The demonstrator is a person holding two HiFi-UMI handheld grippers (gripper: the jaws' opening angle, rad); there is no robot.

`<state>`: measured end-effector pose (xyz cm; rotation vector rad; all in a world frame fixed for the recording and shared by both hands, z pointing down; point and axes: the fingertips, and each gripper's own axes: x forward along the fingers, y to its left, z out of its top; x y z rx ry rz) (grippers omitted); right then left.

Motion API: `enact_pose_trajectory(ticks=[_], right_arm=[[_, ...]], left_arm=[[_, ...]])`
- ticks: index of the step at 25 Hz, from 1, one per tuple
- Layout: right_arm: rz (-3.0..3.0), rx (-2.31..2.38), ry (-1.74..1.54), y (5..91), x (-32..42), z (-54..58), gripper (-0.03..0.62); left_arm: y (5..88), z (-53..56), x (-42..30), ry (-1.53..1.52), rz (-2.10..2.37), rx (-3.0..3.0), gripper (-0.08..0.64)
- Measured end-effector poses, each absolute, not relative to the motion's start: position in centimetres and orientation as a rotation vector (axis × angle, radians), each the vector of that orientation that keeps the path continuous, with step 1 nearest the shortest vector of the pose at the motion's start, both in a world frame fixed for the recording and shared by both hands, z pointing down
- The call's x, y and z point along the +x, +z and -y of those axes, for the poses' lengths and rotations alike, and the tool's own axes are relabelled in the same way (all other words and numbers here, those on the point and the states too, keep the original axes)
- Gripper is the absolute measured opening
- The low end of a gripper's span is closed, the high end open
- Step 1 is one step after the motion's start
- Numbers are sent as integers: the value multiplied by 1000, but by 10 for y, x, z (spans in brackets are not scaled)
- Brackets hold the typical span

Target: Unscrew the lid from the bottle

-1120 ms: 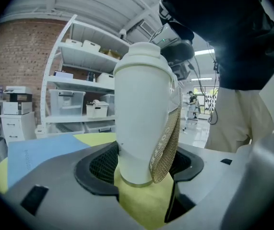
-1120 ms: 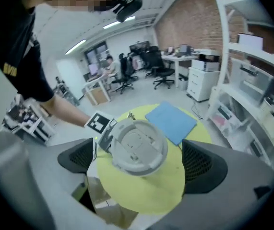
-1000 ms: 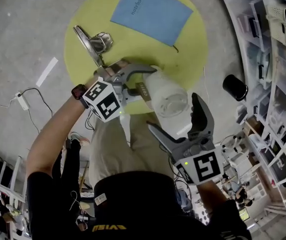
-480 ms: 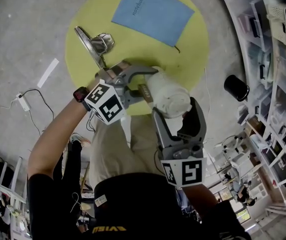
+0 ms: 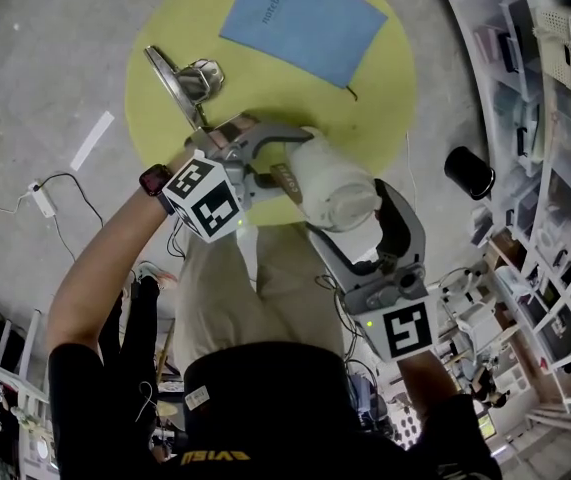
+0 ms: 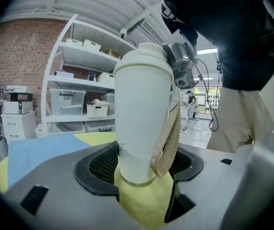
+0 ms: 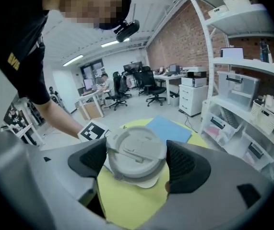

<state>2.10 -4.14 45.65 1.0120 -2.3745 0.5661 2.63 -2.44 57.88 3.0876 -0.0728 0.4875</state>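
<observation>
A white bottle (image 5: 327, 173) is held in the air over the near edge of the round yellow table (image 5: 165, 78), tilted with its lid towards me. My left gripper (image 5: 298, 163) is shut on the bottle's body (image 6: 141, 114) near its base, and a woven beige strap (image 6: 168, 143) hangs down the side. My right gripper (image 5: 357, 220) has just been closing, and its pads now press on both sides of the grey-white lid (image 7: 137, 152). The lid's flat top with its flip tab faces the right gripper view.
On the yellow table lie a blue notebook (image 5: 300, 13) at the far side and a metal clip (image 5: 190, 83) at the left. A black cup (image 5: 470, 173) stands on the floor at the right, beside shelves with bins (image 5: 555, 88). Cables run over the floor at the left.
The right gripper's jaws, wide apart around the lid a second ago, have closed on it. The gripper has since rolled a little with the lid. The left gripper and bottle body stayed put.
</observation>
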Motion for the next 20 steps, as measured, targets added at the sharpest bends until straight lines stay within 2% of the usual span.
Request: enact_pose_trajectory(ticks=[7, 15, 20], right_arm=[[2403, 678, 506, 459, 16, 38, 390], [2431, -86, 195, 467, 14, 23, 390], [2376, -232, 163, 466, 20, 22, 391]], left_arm=[[579, 25, 25, 502, 67, 3083, 307], [582, 25, 21, 509, 52, 3088, 305], [581, 26, 26, 511, 54, 3086, 307]])
